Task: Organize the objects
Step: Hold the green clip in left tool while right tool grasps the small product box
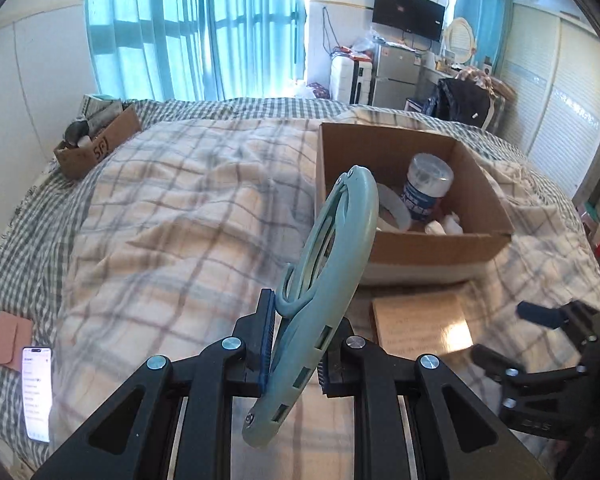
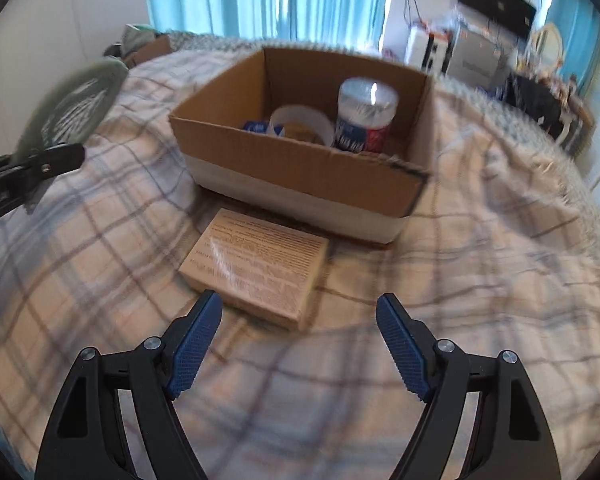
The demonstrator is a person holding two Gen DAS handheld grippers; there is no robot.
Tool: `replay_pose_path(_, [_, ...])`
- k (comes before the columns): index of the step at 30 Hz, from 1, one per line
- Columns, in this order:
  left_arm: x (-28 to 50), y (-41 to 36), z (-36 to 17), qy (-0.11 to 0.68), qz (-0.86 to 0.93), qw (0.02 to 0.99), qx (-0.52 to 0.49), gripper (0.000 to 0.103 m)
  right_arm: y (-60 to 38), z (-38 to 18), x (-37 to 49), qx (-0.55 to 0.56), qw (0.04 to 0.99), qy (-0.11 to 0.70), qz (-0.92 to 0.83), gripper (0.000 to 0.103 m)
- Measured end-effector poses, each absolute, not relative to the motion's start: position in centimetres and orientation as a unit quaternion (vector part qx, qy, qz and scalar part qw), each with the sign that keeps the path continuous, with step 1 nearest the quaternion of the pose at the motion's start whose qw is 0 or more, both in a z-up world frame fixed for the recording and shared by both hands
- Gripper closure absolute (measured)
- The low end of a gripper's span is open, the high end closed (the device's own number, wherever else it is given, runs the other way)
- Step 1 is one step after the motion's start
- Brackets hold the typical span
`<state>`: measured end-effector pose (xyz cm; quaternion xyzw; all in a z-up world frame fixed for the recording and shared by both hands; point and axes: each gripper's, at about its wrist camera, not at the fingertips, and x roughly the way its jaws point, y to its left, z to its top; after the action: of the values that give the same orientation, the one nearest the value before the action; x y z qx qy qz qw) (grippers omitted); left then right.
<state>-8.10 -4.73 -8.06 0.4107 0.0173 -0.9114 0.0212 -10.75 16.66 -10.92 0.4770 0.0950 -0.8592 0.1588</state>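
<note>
While left hand-held gripper (image 1: 296, 344) clamps mirror (image 1: 332, 264), right (image 2: 300, 344) wide, empty; box print (image 2: 256, 256) unreadable.

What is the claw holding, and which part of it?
The left claw grips a pale green round hand mirror by its handle end. The right claw is open, holding nothing.

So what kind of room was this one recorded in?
Most likely a bedroom in a small flat or studio: the work surface is a bed with a plaid quilt, teal curtains cover a big window, and a wall-mounted TV hangs above a small fridge.
</note>
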Motion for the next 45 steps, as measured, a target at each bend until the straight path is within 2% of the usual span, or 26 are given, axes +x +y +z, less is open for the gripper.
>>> replay_pose_path(7, [-9.6, -5.8, -10.7, 0.036, -0.904, 0.01, 0.425, 0.086, 15.5, -16.5, -15.5, 0.558, 0.121, 0.048, -0.82, 0.024])
replay_pose_path(10, [-9.6, -6.6, -12.4, 0.06, -0.896, -0.011, 0.44, 0.086, 16.7, -18.1, -16.5, 0.587, 0.131, -0.024, -0.799, 0.011])
replay_pose_path(13, [-9.2, -6.6, -12.7, 0.068, -0.896, -0.019, 0.438, 0.086, 16.6, -19.1, -17.1, 0.596, 0.134, -0.046, -0.791, 0.001])
replay_pose_path(17, [-8.4, -6.3, -12.1, 0.065, -0.902, -0.023, 0.426, 0.086, 15.2, -18.8, -16.6, 0.591, 0.15, -0.036, -0.792, 0.003])
replay_pose_path(19, [-8.0, -6.4, -12.0, 0.072, -0.904, -0.02, 0.422, 0.086, 13.7, -18.1, -15.4, 0.582, 0.161, -0.007, -0.797, 0.008])
replay_pose_path(21, [-7.8, -6.9, -11.9, 0.081, -0.903, -0.017, 0.421, 0.086, 12.9, -17.0, -14.5, 0.563, 0.148, 0.028, -0.813, 0.018])
replay_pose_path(23, [-7.7, -7.1, -11.8, 0.088, -0.903, -0.017, 0.42, 0.086, 13.0, -15.2, -13.5, 0.536, 0.139, 0.045, -0.831, 0.042])
replay_pose_path(26, [-7.2, -7.1, -11.5, 0.088, -0.905, -0.016, 0.417, 0.086, 13.9, -12.6, -12.5, 0.513, 0.153, 0.023, -0.844, 0.06])
replay_pose_path(29, [-6.6, -6.6, -11.2, 0.08, -0.905, -0.014, 0.418, 0.086, 13.7, -10.7, -11.0, 0.495, 0.178, 0.005, -0.85, 0.067])
replay_pose_path(33, [-6.0, -6.4, -10.9, 0.07, -0.905, -0.008, 0.419, 0.086, 11.3, -10.7, -10.9, 0.501, 0.228, -0.009, -0.835, 0.069])
replay_pose_path(37, [-5.6, -6.8, -10.8, 0.069, -0.903, -0.005, 0.424, 0.086, 9.9, -10.5, -10.3, 0.475, 0.217, 0.018, -0.853, 0.071])
replay_pose_path(42, [-5.5, -6.1, -9.7, 0.072, -0.904, -0.025, 0.421, 0.086, 11.3, -6.7, -8.7, 0.408, 0.201, 0.054, -0.889, 0.074])
replay_pose_path(45, [-6.0, -5.1, -8.4, 0.083, -0.903, -0.052, 0.418, 0.086, 13.7, -2.7, -9.0, 0.368, 0.198, 0.042, -0.908, 0.074])
